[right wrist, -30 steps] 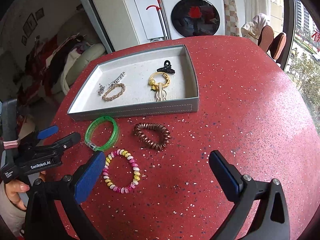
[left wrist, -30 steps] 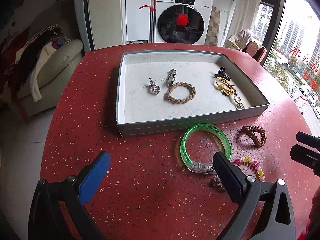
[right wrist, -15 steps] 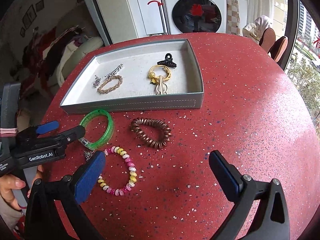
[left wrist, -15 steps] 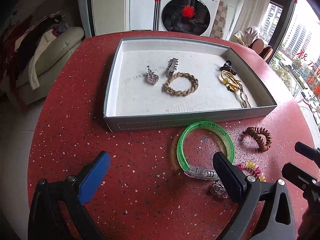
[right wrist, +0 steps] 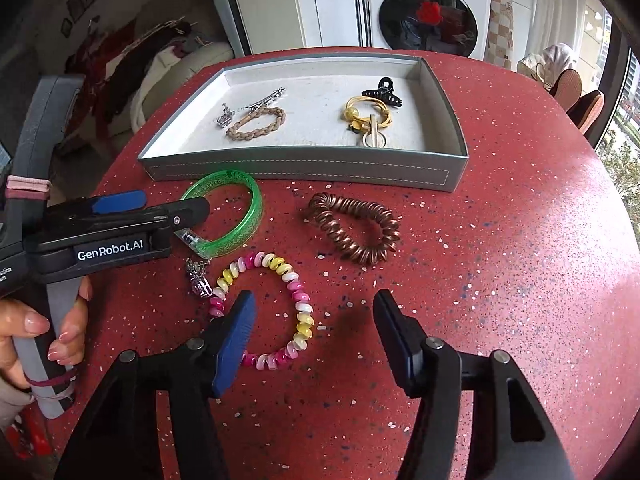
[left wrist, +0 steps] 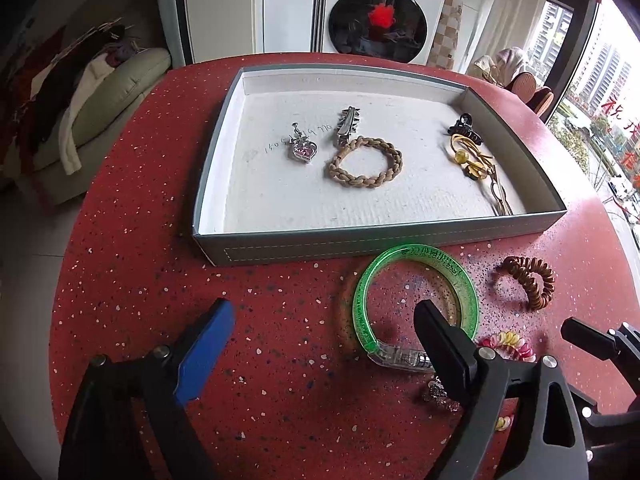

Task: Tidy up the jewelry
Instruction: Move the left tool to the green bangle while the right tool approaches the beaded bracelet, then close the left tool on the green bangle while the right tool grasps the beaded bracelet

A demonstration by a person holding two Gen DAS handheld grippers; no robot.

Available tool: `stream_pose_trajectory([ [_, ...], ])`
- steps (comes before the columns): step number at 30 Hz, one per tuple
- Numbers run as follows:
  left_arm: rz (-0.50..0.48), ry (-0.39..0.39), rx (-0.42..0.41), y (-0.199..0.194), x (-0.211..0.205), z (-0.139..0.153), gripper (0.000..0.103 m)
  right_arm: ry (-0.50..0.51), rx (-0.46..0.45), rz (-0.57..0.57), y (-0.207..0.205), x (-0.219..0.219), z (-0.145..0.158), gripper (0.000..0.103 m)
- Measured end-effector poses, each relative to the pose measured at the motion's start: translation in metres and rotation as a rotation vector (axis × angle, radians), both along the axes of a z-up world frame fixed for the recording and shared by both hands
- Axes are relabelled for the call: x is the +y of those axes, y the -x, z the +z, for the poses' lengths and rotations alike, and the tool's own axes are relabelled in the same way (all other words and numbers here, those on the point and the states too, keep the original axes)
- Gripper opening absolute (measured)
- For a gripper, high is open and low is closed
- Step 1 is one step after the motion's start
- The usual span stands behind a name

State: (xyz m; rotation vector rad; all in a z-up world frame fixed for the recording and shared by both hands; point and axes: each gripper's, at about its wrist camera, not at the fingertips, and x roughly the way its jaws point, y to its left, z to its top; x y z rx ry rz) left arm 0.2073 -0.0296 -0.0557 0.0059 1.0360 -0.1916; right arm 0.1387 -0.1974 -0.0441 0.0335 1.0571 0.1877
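Observation:
A grey tray (left wrist: pixel 360 246) (right wrist: pixel 304 168) holds a braided tan bracelet (left wrist: pixel 365 162), a silver charm (left wrist: pixel 302 148), a silver clip (left wrist: pixel 347 125), a black claw clip (left wrist: pixel 464 130) and a yellow bracelet (left wrist: pixel 470 158). In front of it on the red table lie a green bangle (left wrist: pixel 416 300) (right wrist: pixel 236 216), a copper spiral hair tie (right wrist: pixel 354 226) and a pink-and-yellow bead bracelet (right wrist: pixel 296 312). My left gripper (left wrist: pixel 320 340) (right wrist: pixel 160 205) is open, its black finger over the bangle. My right gripper (right wrist: pixel 316 320) is closing, and the bead bracelet's right side lies between its pads, untouched.
A small crystal charm (right wrist: pixel 200 280) lies between the bangle and the bead bracelet. A hand (right wrist: pixel 36 328) holds the left gripper's handle. The red table (right wrist: pixel 500 260) curves away at right. A washing machine (left wrist: pixel 380 12) and a sofa (left wrist: pixel 100 92) stand beyond.
My right gripper came down over the bead bracelet and its jaws narrowed. The left gripper edged toward the green bangle, with its jaws unchanged.

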Motion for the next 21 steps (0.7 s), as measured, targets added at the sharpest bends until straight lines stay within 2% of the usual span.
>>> stream_pose_trajectory([
  [1,-0.004,-0.004,-0.001,0.000,-0.001,0.000,0.103,0.017,-0.016,0.000,0.002,0.003,-0.001,0.059],
  [2,-0.009,-0.010,0.000,0.001,-0.003,-0.001,0.097,0.038,-0.016,0.005,0.003,0.006,-0.001,0.058],
  [4,-0.018,-0.020,-0.002,0.002,-0.005,-0.002,0.095,0.082,-0.026,0.020,0.005,0.012,-0.002,0.057],
  [6,-0.027,-0.029,-0.014,0.004,-0.007,-0.001,0.086,0.126,-0.038,0.038,0.009,0.018,-0.003,0.055],
  [9,-0.047,-0.054,-0.024,0.006,-0.011,-0.001,0.080,0.119,-0.035,0.051,0.011,0.020,-0.001,0.047],
  [12,-0.069,-0.070,-0.031,0.008,-0.014,0.000,0.072,0.122,-0.035,0.069,0.013,0.023,0.000,0.038],
  [14,-0.086,-0.072,-0.029,0.009,-0.017,0.001,0.067,0.118,-0.032,0.075,0.012,0.025,0.000,0.026],
  [15,-0.094,-0.074,-0.029,0.009,-0.018,0.002,0.064,0.119,-0.033,0.073,0.012,0.026,0.000,0.025],
  [16,-0.102,-0.072,-0.029,0.009,-0.019,0.002,0.062,0.125,-0.035,0.066,0.012,0.026,0.001,0.016],
  [17,-0.109,-0.072,-0.030,0.010,-0.019,0.002,0.056,0.124,-0.036,0.056,0.011,0.025,0.001,0.010],
  [19,-0.125,-0.073,-0.034,0.011,-0.021,0.003,0.045,0.112,-0.039,0.032,0.012,0.021,0.001,0.010],
  [20,-0.128,-0.083,-0.039,0.012,-0.022,0.003,0.030,0.106,-0.043,0.021,0.013,0.019,0.002,0.010],
  [21,-0.130,-0.087,-0.043,0.012,-0.022,0.004,0.026,0.099,-0.048,0.010,0.013,0.016,0.004,0.010],
])
